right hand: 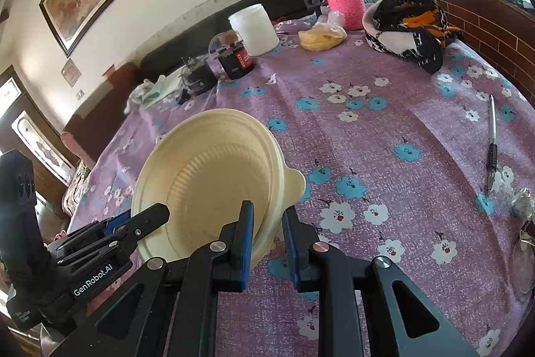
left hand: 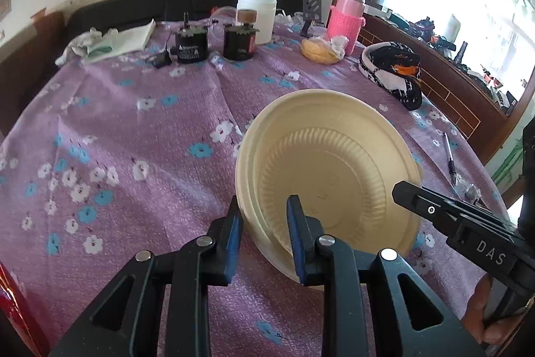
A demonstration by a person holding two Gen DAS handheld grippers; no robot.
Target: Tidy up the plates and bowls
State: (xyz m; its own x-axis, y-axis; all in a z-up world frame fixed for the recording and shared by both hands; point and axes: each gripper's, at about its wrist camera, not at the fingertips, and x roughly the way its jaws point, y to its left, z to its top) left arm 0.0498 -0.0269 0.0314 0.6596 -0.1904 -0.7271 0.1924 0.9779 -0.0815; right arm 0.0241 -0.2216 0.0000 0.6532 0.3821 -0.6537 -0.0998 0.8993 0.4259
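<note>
A stack of cream disposable bowls (left hand: pixel 329 169) is held tilted above the purple floral tablecloth (left hand: pixel 133 122), near its front edge. The stack's left rim is straddled by the left gripper (left hand: pixel 264 223), one blue pad inside, one outside; a narrow gap is seen and firm clamping cannot be told. The right rim beside the small tab is straddled likewise by the right gripper (right hand: pixel 267 233), nearly closed. A black pen (right hand: pixel 492 149) lies well apart on the right.
</note>
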